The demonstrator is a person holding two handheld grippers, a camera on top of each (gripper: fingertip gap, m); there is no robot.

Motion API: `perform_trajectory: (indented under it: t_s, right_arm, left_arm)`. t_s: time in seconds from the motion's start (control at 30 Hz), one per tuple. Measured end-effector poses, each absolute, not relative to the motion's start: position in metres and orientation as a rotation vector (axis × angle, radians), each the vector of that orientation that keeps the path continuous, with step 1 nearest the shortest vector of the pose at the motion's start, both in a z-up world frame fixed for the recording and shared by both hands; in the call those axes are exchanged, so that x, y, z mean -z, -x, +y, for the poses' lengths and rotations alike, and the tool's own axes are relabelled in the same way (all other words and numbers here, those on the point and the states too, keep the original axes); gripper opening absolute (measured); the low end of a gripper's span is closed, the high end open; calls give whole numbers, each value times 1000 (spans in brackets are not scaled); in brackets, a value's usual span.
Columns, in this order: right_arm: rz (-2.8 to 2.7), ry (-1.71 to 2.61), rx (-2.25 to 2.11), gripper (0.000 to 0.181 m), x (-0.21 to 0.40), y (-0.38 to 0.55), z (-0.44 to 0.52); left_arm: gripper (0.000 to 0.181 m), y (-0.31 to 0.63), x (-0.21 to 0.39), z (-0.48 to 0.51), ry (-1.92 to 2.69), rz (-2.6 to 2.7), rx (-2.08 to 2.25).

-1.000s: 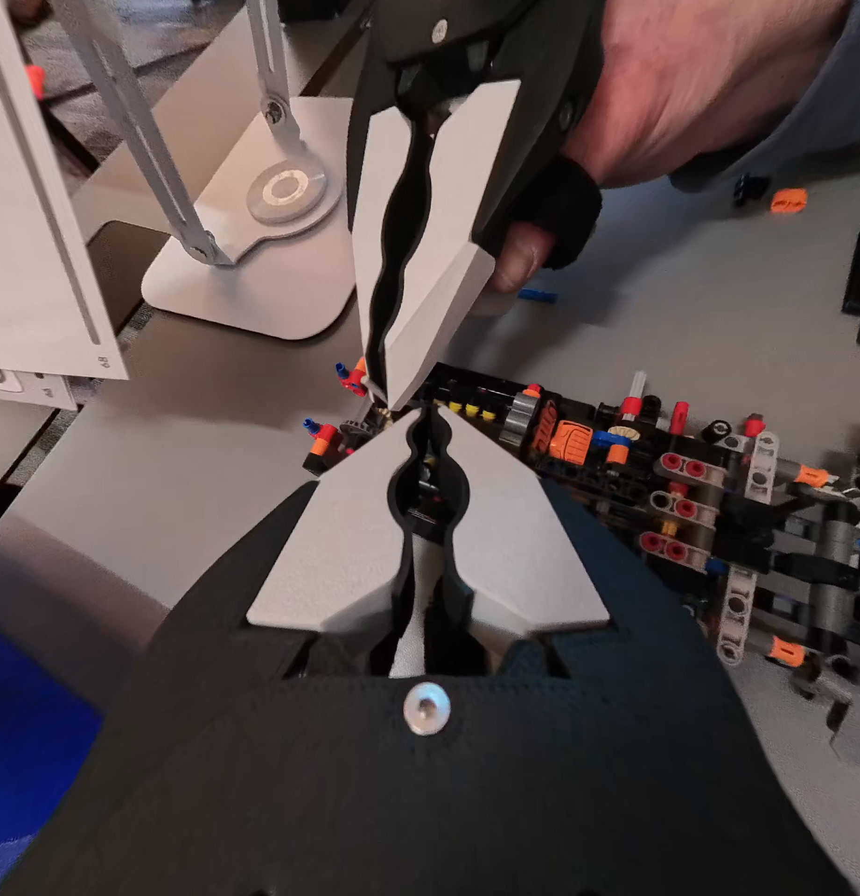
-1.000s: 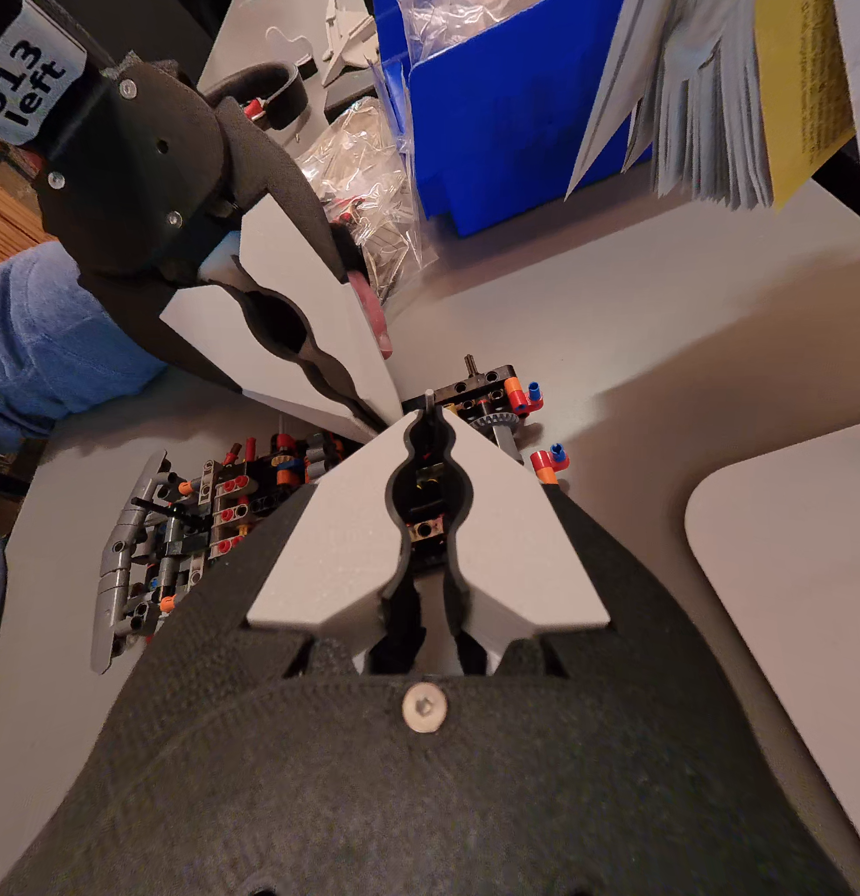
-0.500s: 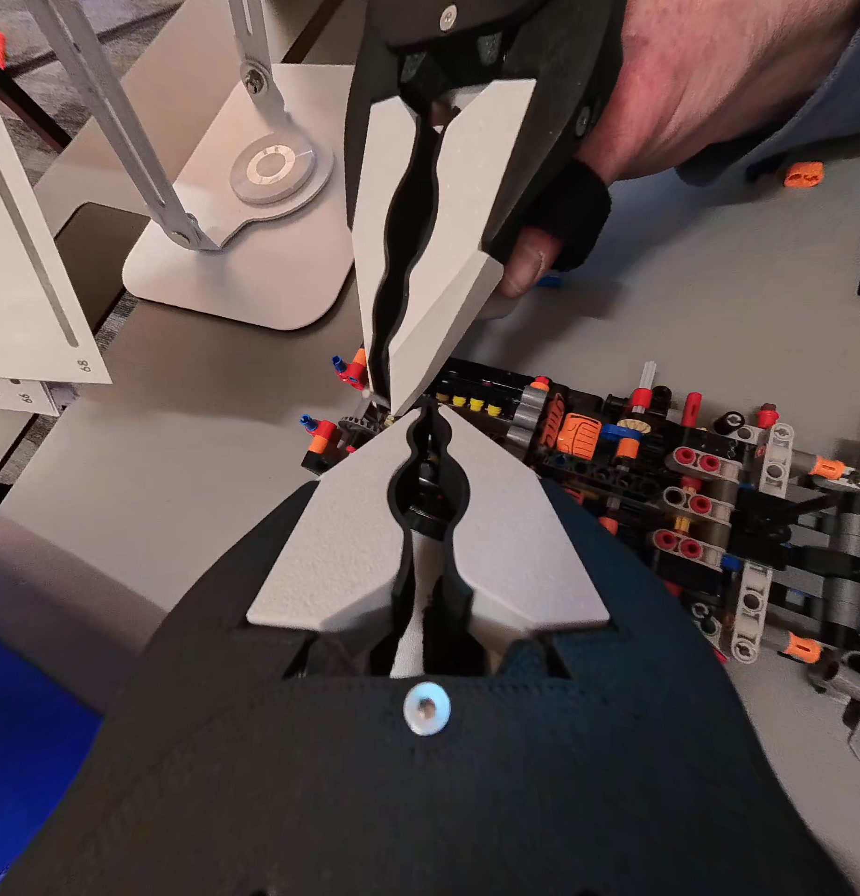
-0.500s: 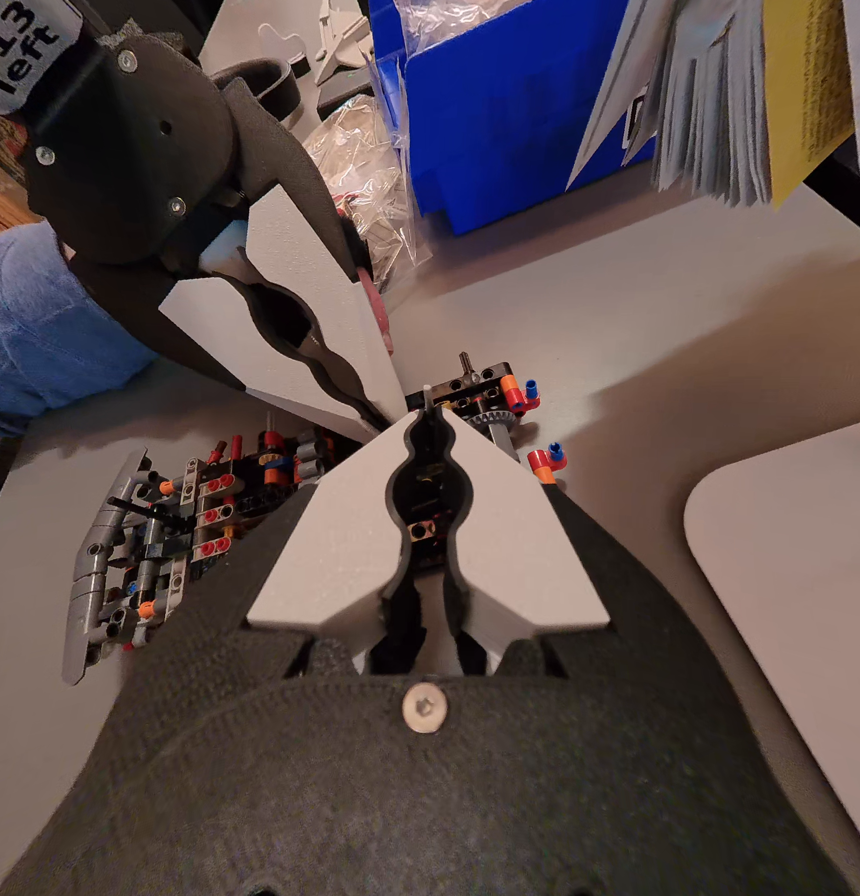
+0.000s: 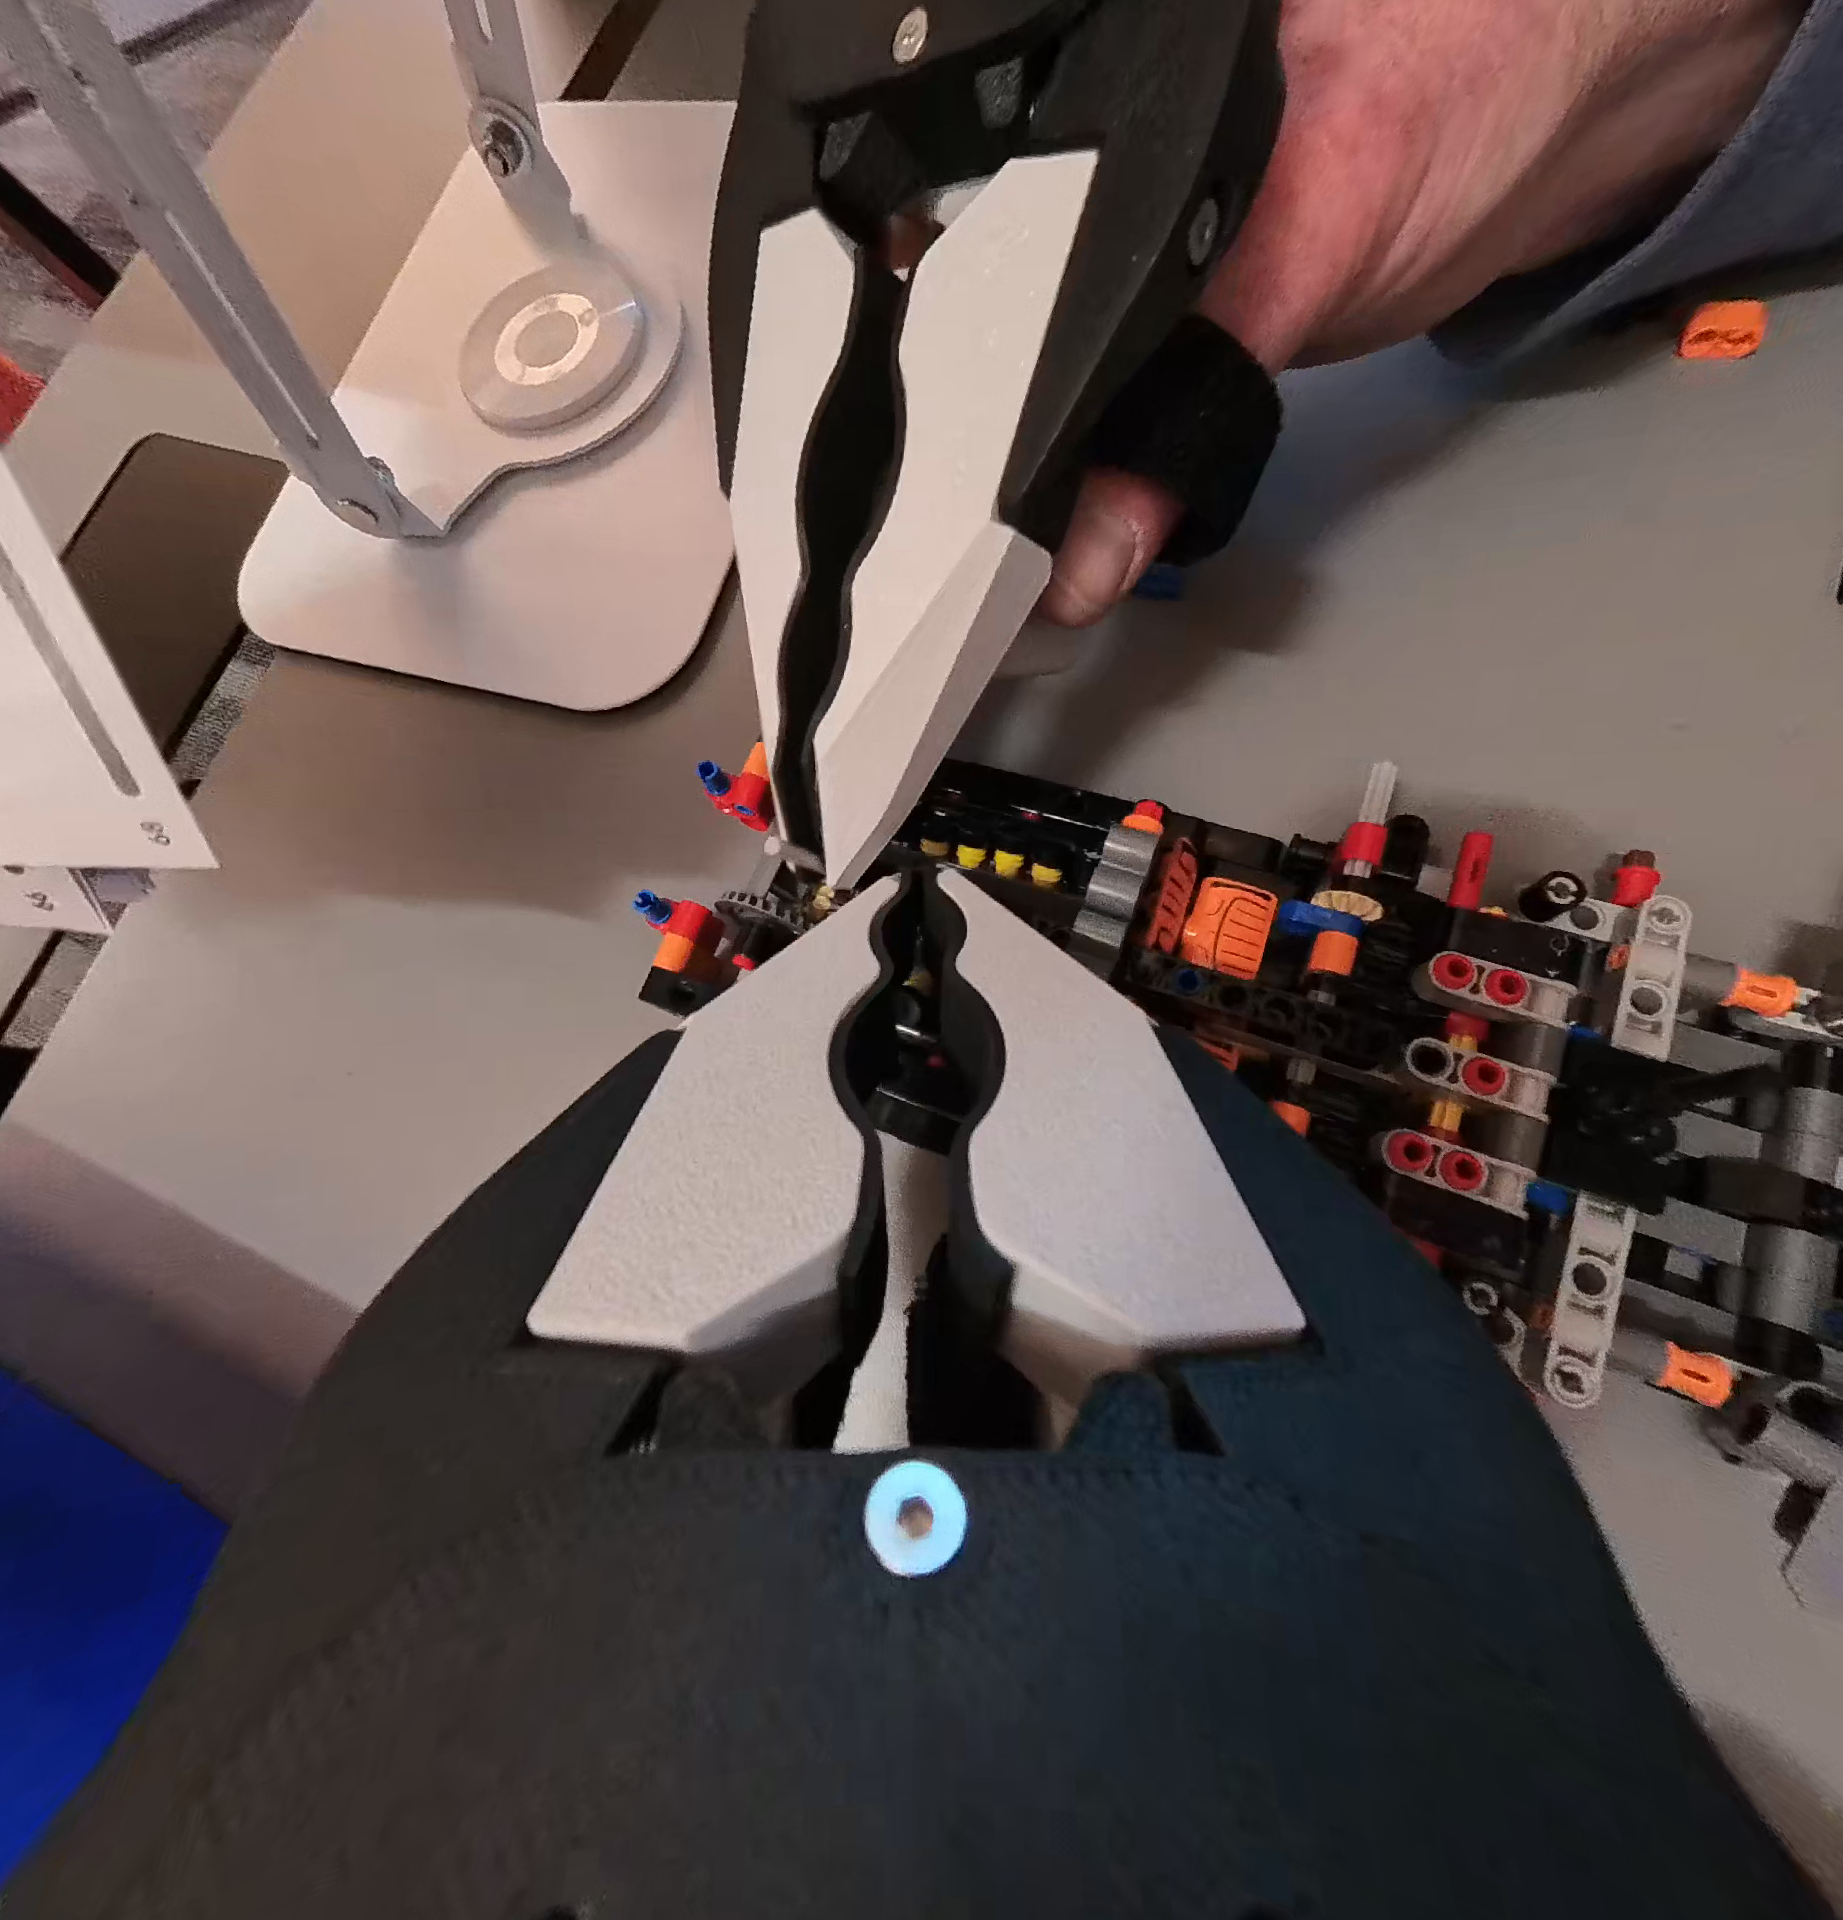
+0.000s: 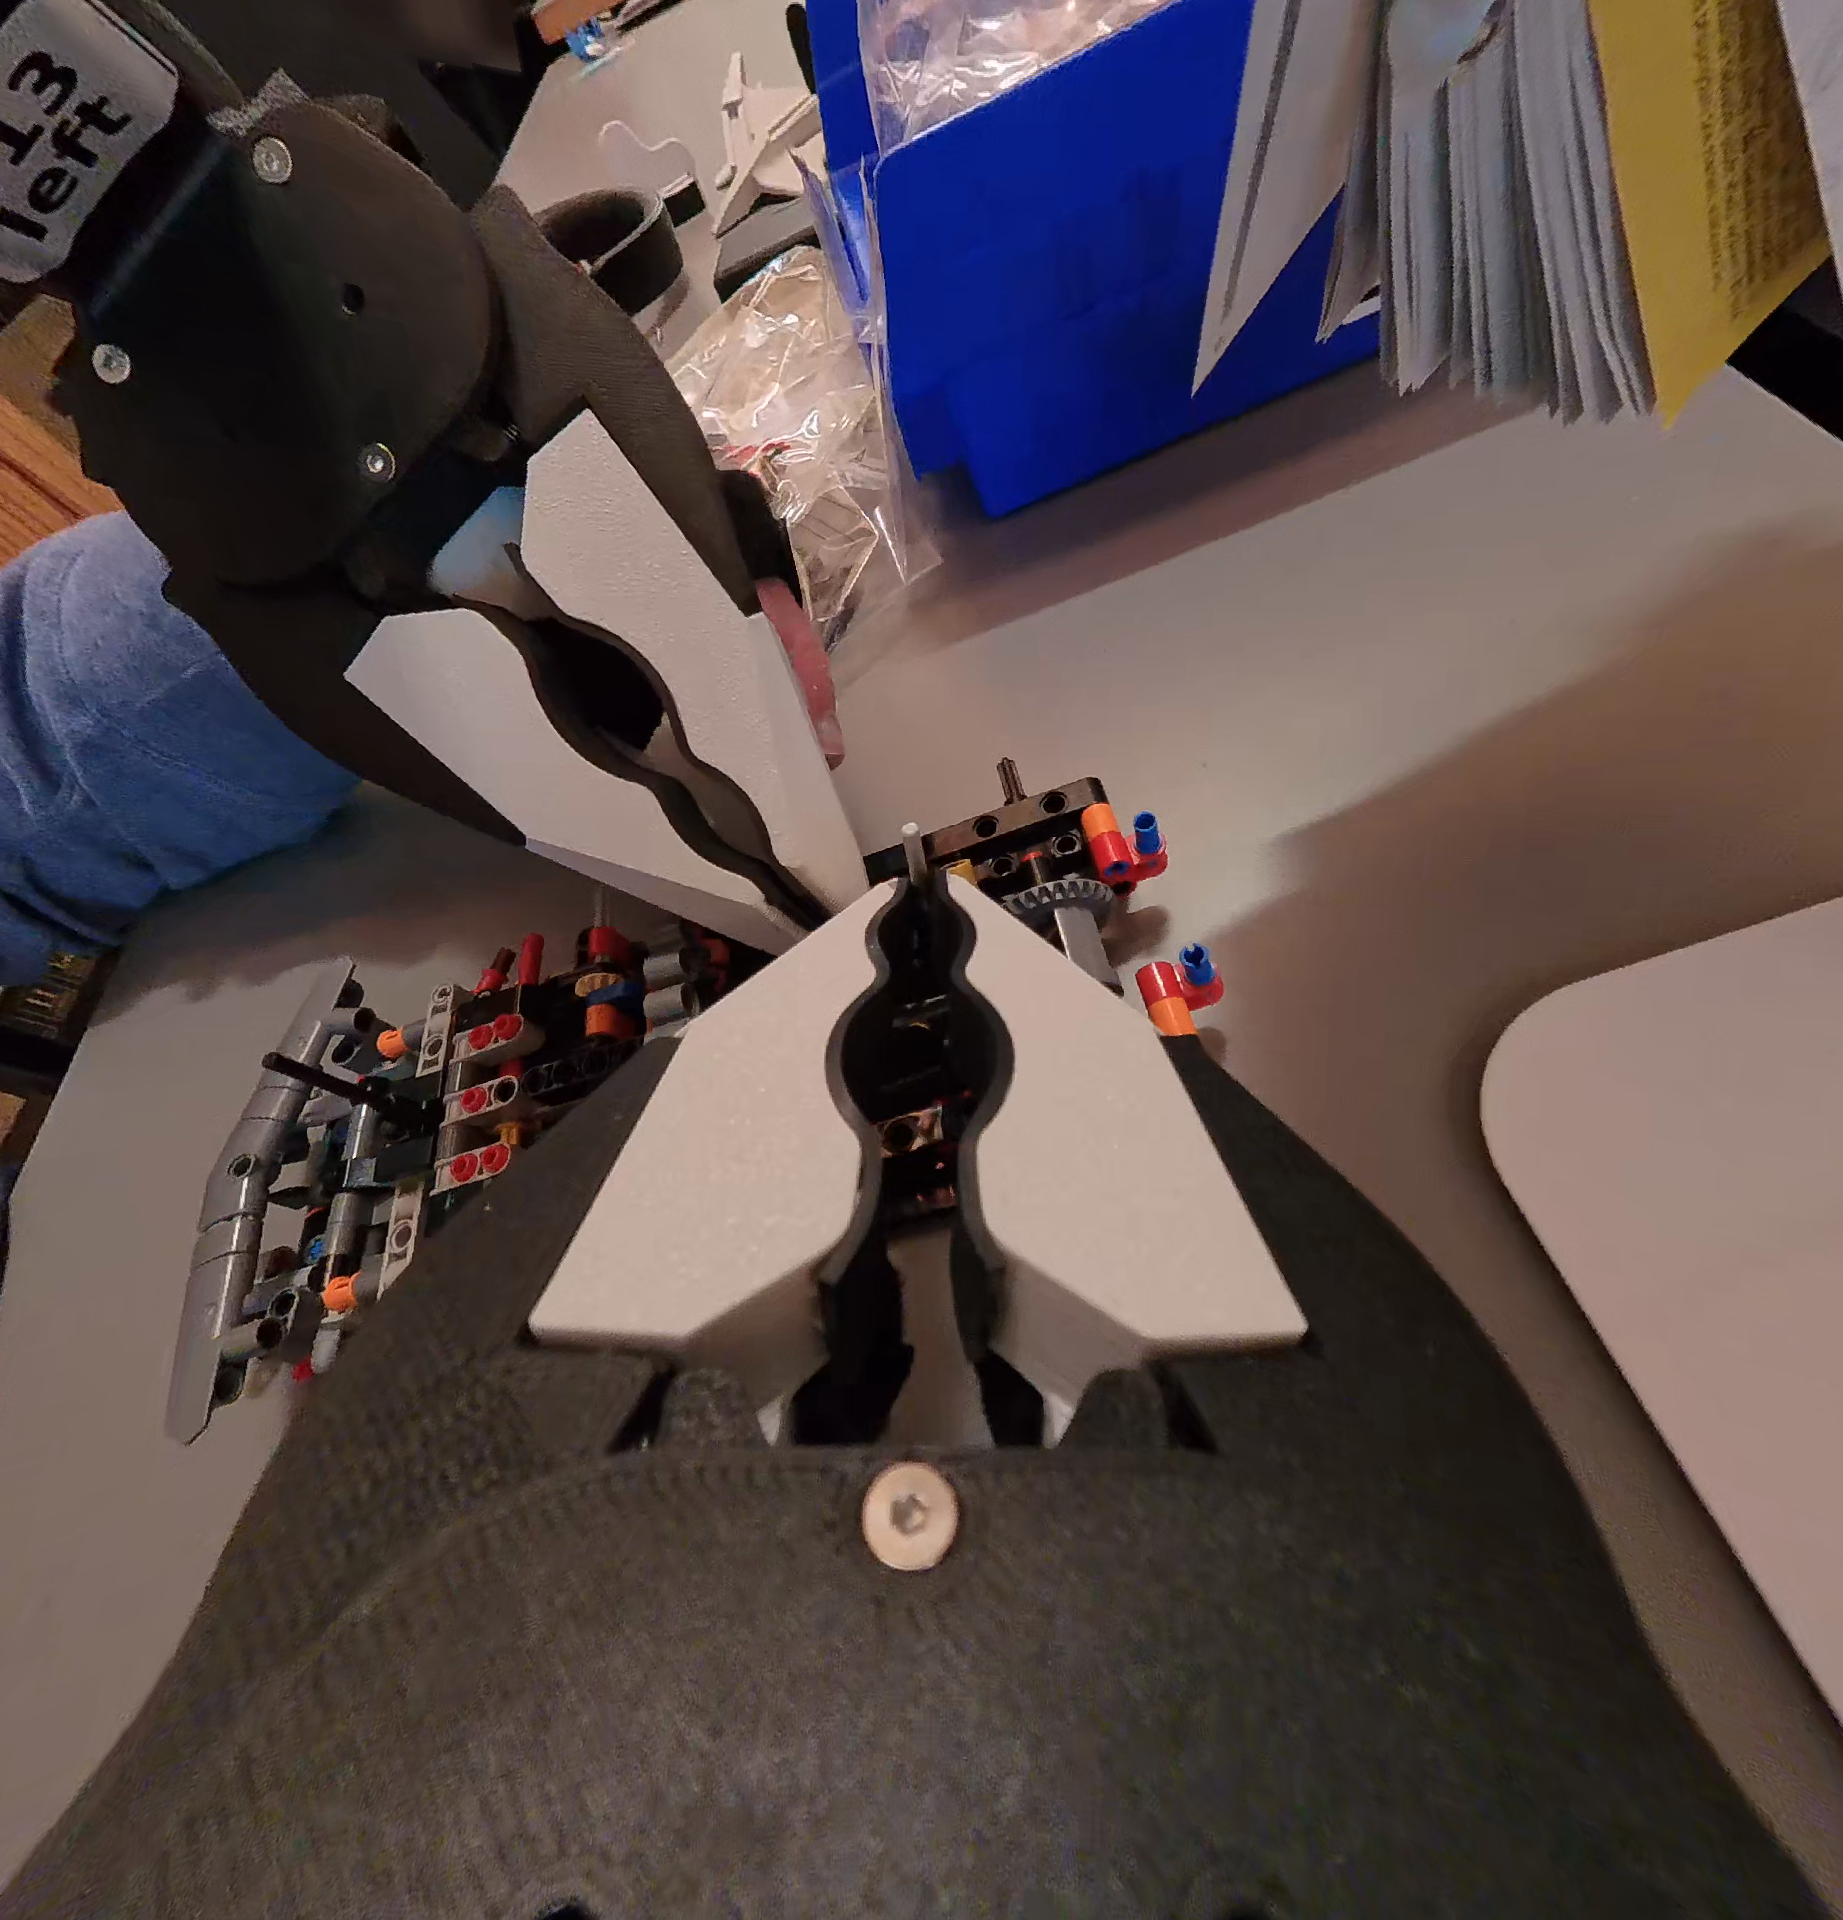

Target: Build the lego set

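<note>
Grippers meet tip to tip over one end of the lego model [image 5: 1312, 997], which lies flat on the grey table [image 5: 1519, 644]. The right gripper [image 6: 922, 894] has its jaws nearly together around a thin pale rod [image 6: 910, 847] standing up from the model — likely to seat it. The left gripper [image 5: 912, 888], jaws narrow too, presses in beside it, probably steadying the frame; whether it grips anything I cannot tell. Loose pieces lie apart on the table, an orange one [image 5: 1717, 332] among them. Behind stand a blue bin [image 6: 1052, 260], clear bags [image 6: 792, 395], hanging booklet pages [image 6: 1499, 208] and a white stand base [image 5: 501, 540].
</note>
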State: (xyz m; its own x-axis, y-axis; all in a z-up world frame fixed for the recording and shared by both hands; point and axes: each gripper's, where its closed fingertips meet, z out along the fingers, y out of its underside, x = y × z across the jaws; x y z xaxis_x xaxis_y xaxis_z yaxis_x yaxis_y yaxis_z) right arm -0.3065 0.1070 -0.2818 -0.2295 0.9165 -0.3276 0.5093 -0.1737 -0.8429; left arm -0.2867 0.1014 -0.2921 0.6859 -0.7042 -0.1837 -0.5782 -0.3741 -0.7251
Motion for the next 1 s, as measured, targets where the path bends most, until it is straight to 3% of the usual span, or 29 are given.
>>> perform_trajectory:
  t_s: [1.0]
  right_arm:
    - [-1739, 1570, -1399, 0, 280, 293, 109]
  left_arm:
    - [0, 273, 292, 105, 2043, 1140, 44]
